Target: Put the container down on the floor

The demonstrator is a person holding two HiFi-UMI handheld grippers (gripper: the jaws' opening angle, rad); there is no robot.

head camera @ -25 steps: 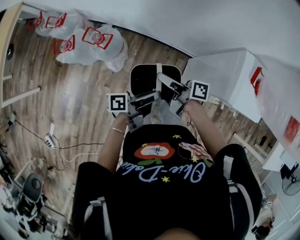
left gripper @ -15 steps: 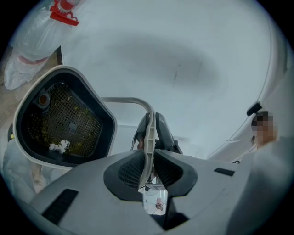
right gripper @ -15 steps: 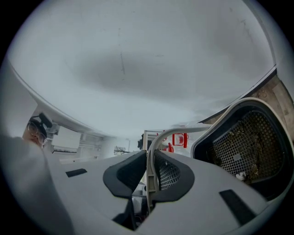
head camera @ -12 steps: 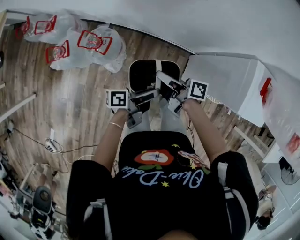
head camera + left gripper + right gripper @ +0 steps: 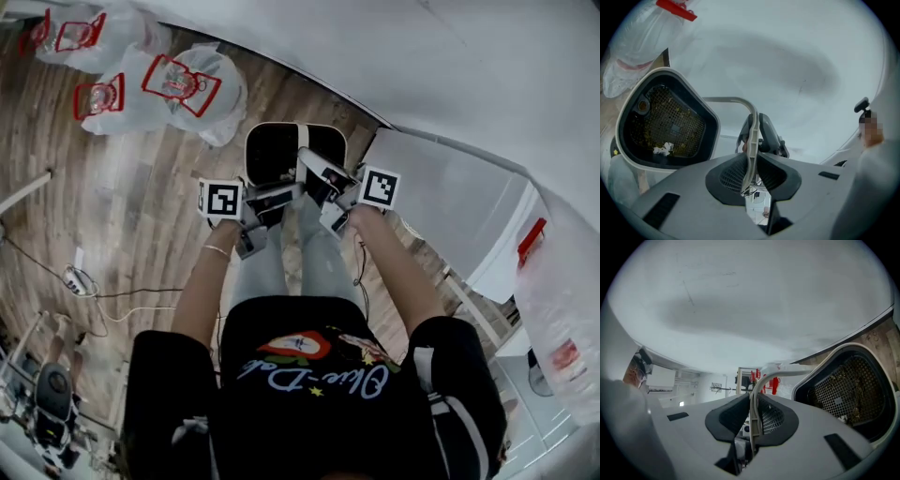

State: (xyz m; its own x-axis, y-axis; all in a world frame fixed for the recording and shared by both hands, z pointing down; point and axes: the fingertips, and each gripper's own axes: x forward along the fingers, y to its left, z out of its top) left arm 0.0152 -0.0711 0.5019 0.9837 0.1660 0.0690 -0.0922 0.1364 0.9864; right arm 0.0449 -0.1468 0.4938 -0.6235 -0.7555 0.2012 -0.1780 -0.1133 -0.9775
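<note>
Left tongs (image 5: 751, 154) and right tongs (image 5: 753, 420) each pinch the container's (image 5: 279, 150) thin handle (image 5: 731, 99), sharing its weight above the floor (image 5: 131, 225).

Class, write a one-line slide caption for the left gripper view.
Left gripper clamps the thin white handle of a white-rimmed container with a dark mesh inside, against a white wall.
</note>
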